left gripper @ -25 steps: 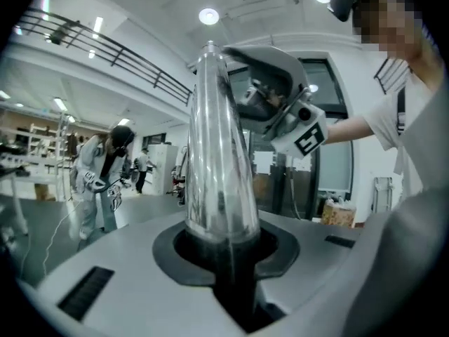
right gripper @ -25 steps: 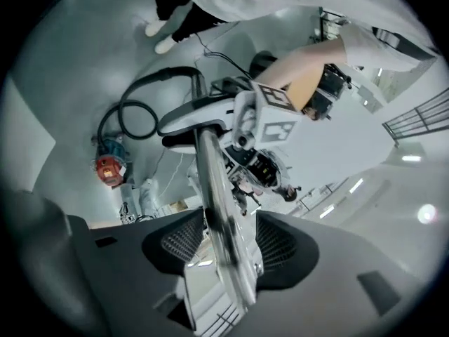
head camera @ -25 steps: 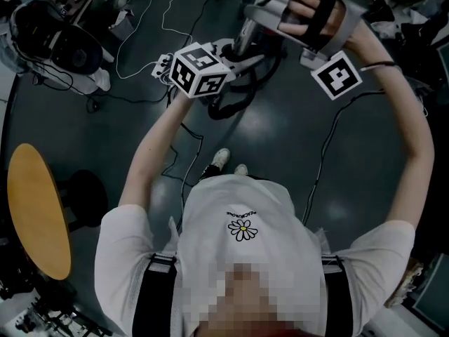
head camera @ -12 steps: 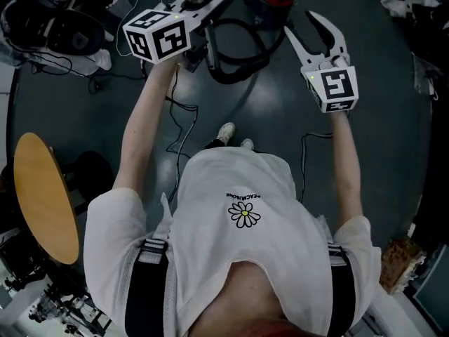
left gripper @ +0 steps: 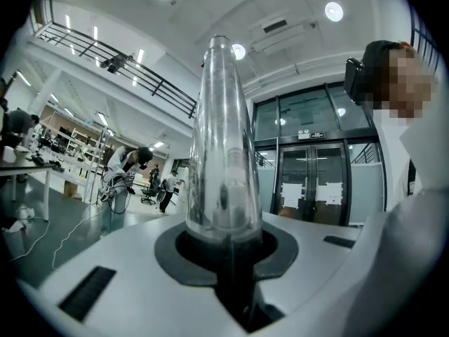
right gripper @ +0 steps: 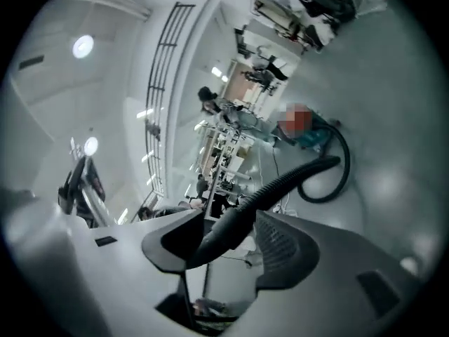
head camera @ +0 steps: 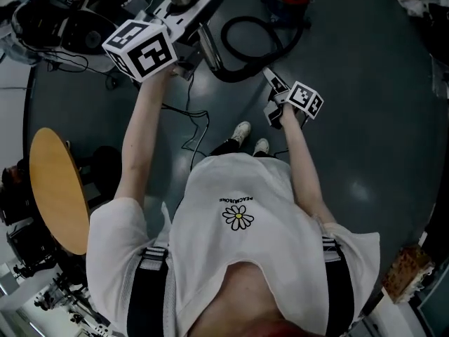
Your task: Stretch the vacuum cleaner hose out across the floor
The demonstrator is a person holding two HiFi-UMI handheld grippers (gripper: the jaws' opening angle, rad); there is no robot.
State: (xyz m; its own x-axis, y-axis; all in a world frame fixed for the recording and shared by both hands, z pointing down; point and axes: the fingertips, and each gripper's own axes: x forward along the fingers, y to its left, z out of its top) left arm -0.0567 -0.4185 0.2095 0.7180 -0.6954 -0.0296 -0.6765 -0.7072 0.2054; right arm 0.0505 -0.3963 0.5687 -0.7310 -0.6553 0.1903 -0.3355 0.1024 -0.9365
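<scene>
Barely begun, I'd judge: the black ribbed vacuum hose (head camera: 238, 74) lies curled in a loop just beyond the right gripper (right gripper: 224, 236), whose jaws stand apart around it without pinching. The left gripper (left gripper: 226, 241) is clamped on the shiny metal wand tube (left gripper: 223, 139). The straightening is all left. I see no container by either tool.

Both arms stretched forward. Left gripper (head camera: 196, 5) held higher, fingers clamped on shiny metal tube (left gripper: 223, 153). Right gripper (head camera: 273, 98) lower, fingers apart, black ribbed hose (right gripper: 280, 181) between them.
</scene>
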